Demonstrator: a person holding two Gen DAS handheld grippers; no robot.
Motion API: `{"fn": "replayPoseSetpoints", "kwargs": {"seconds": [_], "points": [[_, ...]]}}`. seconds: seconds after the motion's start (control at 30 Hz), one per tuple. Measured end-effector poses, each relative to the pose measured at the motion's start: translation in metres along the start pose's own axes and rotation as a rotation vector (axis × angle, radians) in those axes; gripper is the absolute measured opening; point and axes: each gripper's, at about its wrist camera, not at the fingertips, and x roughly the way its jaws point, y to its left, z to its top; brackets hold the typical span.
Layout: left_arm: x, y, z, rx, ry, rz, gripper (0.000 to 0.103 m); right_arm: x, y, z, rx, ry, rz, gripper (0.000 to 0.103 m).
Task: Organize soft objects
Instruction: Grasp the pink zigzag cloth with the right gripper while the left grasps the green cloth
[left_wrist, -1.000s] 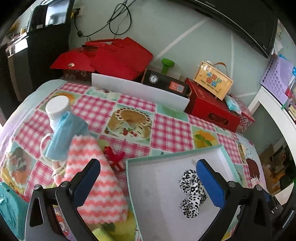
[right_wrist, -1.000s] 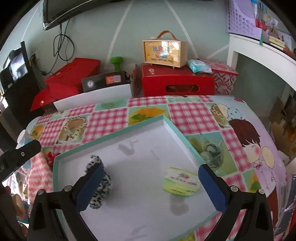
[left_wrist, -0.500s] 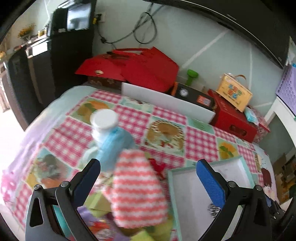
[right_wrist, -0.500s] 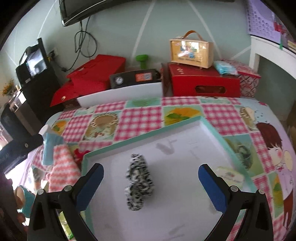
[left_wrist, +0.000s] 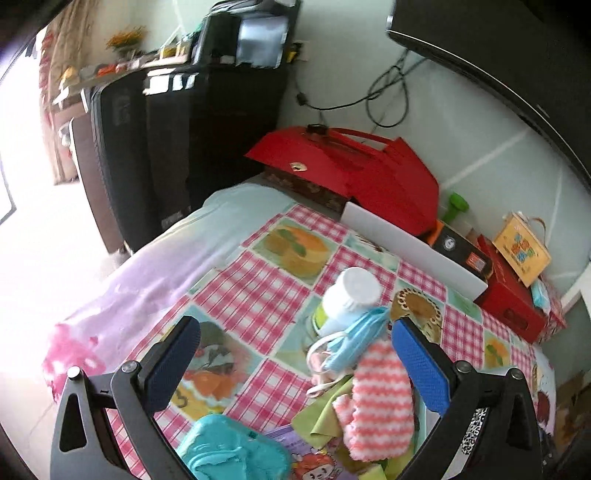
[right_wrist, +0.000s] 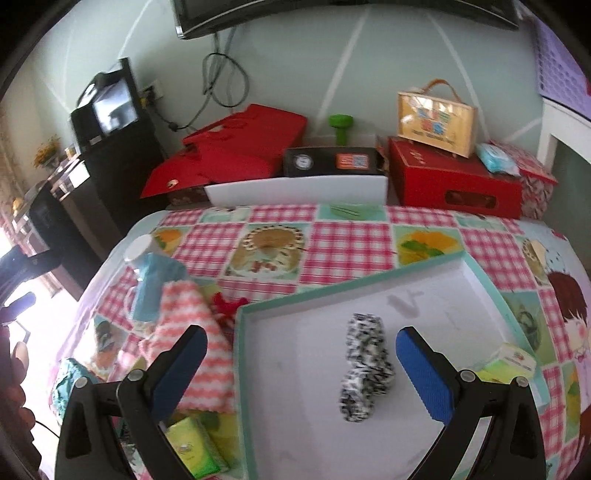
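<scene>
So far only the black-and-white scrunchie (right_wrist: 364, 365) has been put in the teal tray (right_wrist: 243, 369). The pink zigzag cloth (right_wrist: 188, 339) and blue face mask (right_wrist: 151, 288) are left beside the tray. Both grippers' fingers are spread wide, nothing held.
</scene>
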Motion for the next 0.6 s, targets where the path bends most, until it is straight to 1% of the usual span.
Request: {"fn": "replayPoseSetpoints", "kwargs": {"seconds": [0.13, 0.23, 0.33, 0.43, 0.5, 0.57, 0.6], "points": [[0.003, 0.006, -0.002, -0.009, 0.029, -0.013, 0.103, 0.005, 0.026, -0.003, -0.057, 0.007, 0.038, 0.103], [0.012, 0.004, -0.004, 0.002, 0.086, -0.030, 0.103, 0.013, 0.043, -0.010, -0.094, 0.036, 0.090, 0.103], [0.020, 0.000, -0.007, 0.010, 0.128, -0.050, 0.103, 0.022, 0.058, -0.017, -0.129, 0.066, 0.117, 0.103], [0.029, -0.005, -0.013, 0.030, 0.168, -0.044, 0.103, 0.033, 0.069, -0.024, -0.156, 0.107, 0.161, 0.103], [0.036, -0.008, -0.016, 0.043, 0.196, -0.046, 0.103, 0.039, 0.077, -0.029, -0.176, 0.131, 0.184, 0.099], [0.044, -0.009, -0.021, 0.054, 0.233, -0.051, 0.103, 0.045, 0.085, -0.033, -0.202, 0.157, 0.201, 0.089], [0.047, -0.010, -0.022, 0.059, 0.246, -0.048, 0.103, 0.048, 0.087, -0.035, -0.209, 0.168, 0.205, 0.088]]}}
